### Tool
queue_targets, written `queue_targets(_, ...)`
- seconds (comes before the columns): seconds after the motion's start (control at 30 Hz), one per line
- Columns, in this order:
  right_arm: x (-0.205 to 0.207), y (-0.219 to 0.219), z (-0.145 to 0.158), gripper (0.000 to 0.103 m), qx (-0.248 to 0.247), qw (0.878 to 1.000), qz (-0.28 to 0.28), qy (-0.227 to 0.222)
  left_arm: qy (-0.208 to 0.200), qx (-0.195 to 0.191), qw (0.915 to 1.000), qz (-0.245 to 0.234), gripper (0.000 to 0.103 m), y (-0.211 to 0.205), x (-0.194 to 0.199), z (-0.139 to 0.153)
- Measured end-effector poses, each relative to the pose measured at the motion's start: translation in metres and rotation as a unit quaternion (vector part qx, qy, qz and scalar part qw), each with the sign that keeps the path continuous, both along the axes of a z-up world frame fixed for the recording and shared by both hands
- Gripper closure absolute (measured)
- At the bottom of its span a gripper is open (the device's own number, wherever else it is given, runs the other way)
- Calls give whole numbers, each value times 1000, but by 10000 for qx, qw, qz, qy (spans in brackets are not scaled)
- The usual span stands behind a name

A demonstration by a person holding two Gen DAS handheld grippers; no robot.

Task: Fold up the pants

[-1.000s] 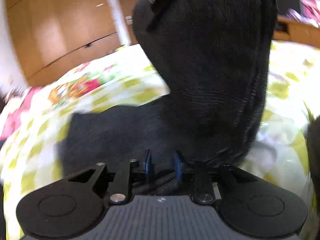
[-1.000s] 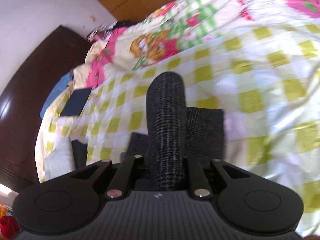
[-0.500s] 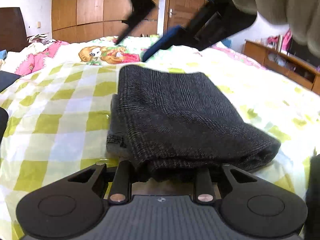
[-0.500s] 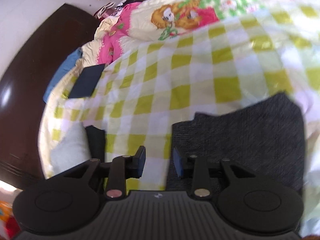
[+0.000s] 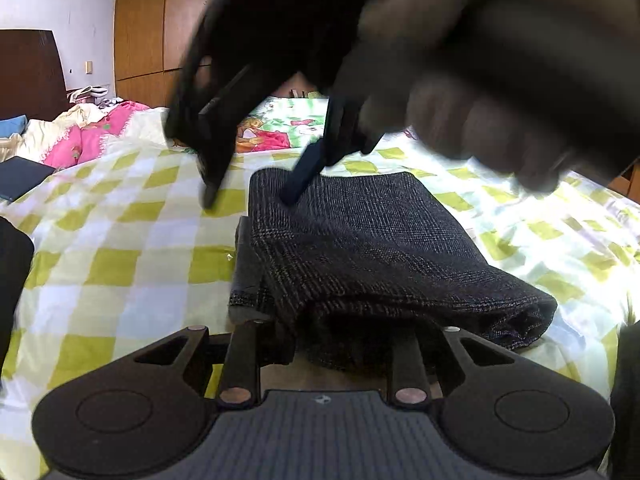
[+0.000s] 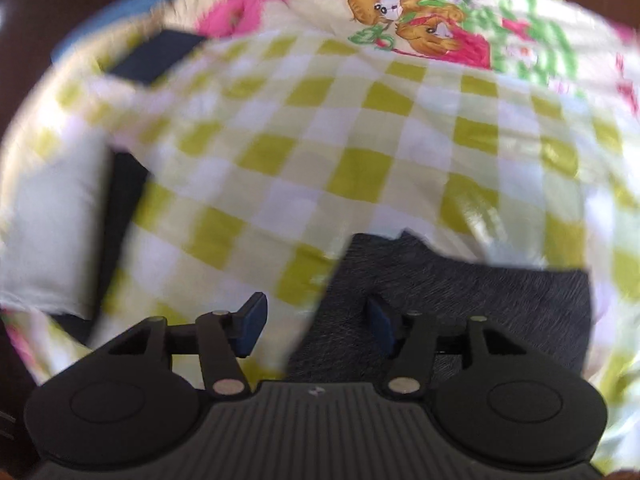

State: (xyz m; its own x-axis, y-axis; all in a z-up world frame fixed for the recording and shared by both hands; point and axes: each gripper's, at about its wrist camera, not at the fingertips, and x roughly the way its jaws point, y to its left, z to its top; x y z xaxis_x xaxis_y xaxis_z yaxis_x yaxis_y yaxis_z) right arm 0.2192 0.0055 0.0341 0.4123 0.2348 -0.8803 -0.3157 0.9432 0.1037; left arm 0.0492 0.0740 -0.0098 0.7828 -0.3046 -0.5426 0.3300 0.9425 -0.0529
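Dark notebook (image 5: 22, 176) lies far left on checked bedsheet (image 5: 132, 248). Folded grey pants (image 5: 360, 240) rest at centre. Left gripper (image 5: 344, 344) pinches their near fold. Right gripper (image 6: 316, 322), jaws just opening and spread, hangs over the far-left corner, blocking the wardrobe (image 5: 152, 20).

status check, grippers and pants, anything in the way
Left hand-held gripper shut on dark checked pants, folded on the yellow-check bedspread. Right hand-held gripper open, jaws just widened, empty above the pants' far corner. Nothing in the way.
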Motion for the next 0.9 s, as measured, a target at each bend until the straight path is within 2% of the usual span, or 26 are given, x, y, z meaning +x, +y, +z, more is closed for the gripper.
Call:
queue_targets(0.03, 5, -3, -5, 77, -167, 9999, -23, -7, 11, -19, 10000, 16, 62, 1, 1, 0)
queue_targets(0.07, 11, -10, -7, 84, -103, 9999, -105, 54, 12, -50, 10000, 43, 62, 3, 1, 0)
queue_targets(0.17, 15, -38, 3, 93, 452, 9980, -432, 113, -82, -332, 9993, 118, 62, 12, 1, 4)
queue_targets(0.3, 6, -71, 32, 94, 1095, 9891, -965, -193, -427, -669, 9964, 311, 62, 25, 1, 17)
queue_targets(0.4, 9, -81, 38, 93, 1429, 9795, -1369, -386, -234, -1040, 9931, 480, 63, 38, 14, 16)
queue_targets(0.47, 17, -76, 37, 102, 1727, 9726, -1474, -496, -102, -1138, 9911, 679, 63, 46, 19, 12)
queue_targets(0.53, 30, -67, 32, 102, 1841, 9687, -1566, -569, -51, -1123, 9901, 837, 63, 52, 20, 8)
queue_targets(0.6, 40, -51, 19, 101, 1707, 9734, -1476, -394, -45, -1078, 9897, 942, 63, 56, 19, 6)
queue_targets(0.7, 36, -43, 10, 97, 1777, 9763, -1218, -198, -211, -905, 9901, 1051, 63, 60, 11, 10)
queue_targets(0.8, 16, -47, 17, 95, 1532, 9813, -1018, -569, -291, -681, 9900, 1197, 63, 65, 6, 13)
queue_targets(0.9, -7, -61, 25, 95, 1472, 9809, -914, -888, -473, -283, 9886, 1403, 63, 67, 0, 21)
